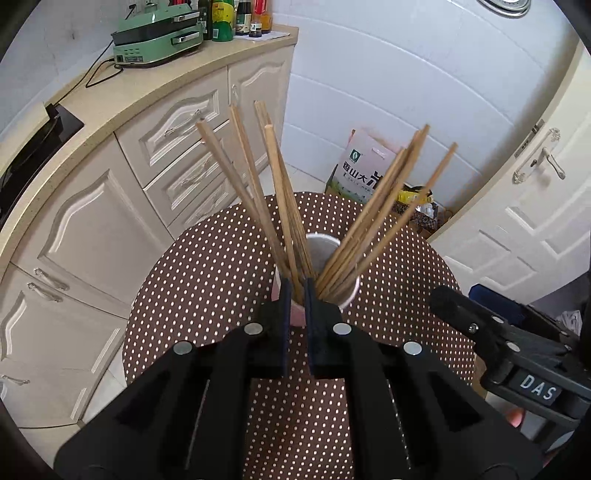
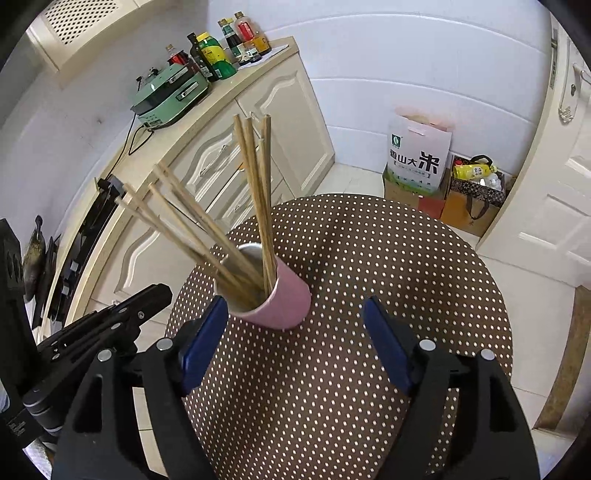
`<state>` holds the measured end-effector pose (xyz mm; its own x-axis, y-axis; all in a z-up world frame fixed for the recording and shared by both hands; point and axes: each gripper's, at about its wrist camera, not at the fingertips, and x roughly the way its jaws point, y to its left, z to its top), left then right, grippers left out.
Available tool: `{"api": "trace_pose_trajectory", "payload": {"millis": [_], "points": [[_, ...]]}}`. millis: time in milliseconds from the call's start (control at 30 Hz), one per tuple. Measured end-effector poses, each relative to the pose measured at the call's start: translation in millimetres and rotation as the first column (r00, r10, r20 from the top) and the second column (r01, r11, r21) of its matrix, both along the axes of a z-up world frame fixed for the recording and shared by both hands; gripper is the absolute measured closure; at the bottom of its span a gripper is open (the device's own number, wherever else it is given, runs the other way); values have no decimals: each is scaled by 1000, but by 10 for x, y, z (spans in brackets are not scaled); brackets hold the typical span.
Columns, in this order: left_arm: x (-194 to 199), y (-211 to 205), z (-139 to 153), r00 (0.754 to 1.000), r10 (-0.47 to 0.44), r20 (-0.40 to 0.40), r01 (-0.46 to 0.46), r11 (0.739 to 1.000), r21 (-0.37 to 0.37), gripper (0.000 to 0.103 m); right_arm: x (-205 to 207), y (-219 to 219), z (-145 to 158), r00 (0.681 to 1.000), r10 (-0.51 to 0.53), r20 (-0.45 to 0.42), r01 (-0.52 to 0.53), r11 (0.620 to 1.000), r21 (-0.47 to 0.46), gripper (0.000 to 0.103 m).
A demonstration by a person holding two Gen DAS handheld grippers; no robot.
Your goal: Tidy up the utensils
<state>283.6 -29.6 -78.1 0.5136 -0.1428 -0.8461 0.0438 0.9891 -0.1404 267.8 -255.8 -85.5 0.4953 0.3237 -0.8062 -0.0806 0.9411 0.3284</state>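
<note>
A pink cup stands on a round table with a brown polka-dot cloth. Several wooden chopsticks stand in it, fanned out. In the left wrist view the cup sits just past my left gripper, whose jaws are nearly closed around the cup's near rim and the base of a few chopsticks. My right gripper is open and empty, just right of and in front of the cup; it shows from the side in the left wrist view.
Cream kitchen cabinets run along the left, with a green appliance and bottles on the counter. A rice bag and boxes sit on the floor behind the table. A white door is at the right.
</note>
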Motion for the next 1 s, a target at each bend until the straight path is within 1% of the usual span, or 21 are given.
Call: {"api": "trace_pose_trajectory", "payload": {"millis": [67,133,200,233,267,300,367,433,500,600,700,767,900,1000], "points": [[-106,-12,16,1000,0,-1,0,1000,8,95,-102,4,50,1000,10,11,-10,1000,-8,26],[-242,-26,46,1000,1,15,-1,1000,9,95,-232,7,111,999,28,29,-27,999,-27,22],[-361,-46,76,1000,-2,19,2,1000,14,88,-337,10,154,998,46,44,-43,998,-53,20],[-449,-63,108,1000,-2,27,2,1000,21,74,-393,12,176,997,56,50,-52,996,-66,20],[-510,-70,140,999,2,45,-3,1000,27,49,-430,12,190,996,65,54,-61,996,-72,20],[-603,-69,194,996,18,85,-21,999,38,45,-489,4,213,995,76,60,-71,994,-78,18],[-710,-56,265,992,30,127,-36,998,50,43,-587,-18,250,993,91,70,-84,992,-92,17],[-793,-60,306,991,37,126,-43,998,49,43,-686,-43,290,991,104,81,-95,990,-104,16],[-890,-66,357,988,45,145,-52,997,49,43,-766,-46,320,989,118,89,-108,988,-111,16],[-1026,-66,435,985,40,168,-48,998,44,38,-905,-31,382,986,123,111,-108,985,-133,15],[-1167,-69,500,980,23,196,-35,998,56,37,-1050,-24,440,985,115,131,-99,987,-125,15],[-1288,-47,560,974,11,225,-26,998,61,34,-1163,-1,497,983,107,152,-88,988,-126,15],[-1514,50,672,964,5,266,-18,999,46,33,-1385,60,593,977,89,193,-67,991,-119,13],[-1685,111,763,954,-3,299,-18,998,67,28,-1540,83,626,978,71,196,-53,994,-97,12]]}}
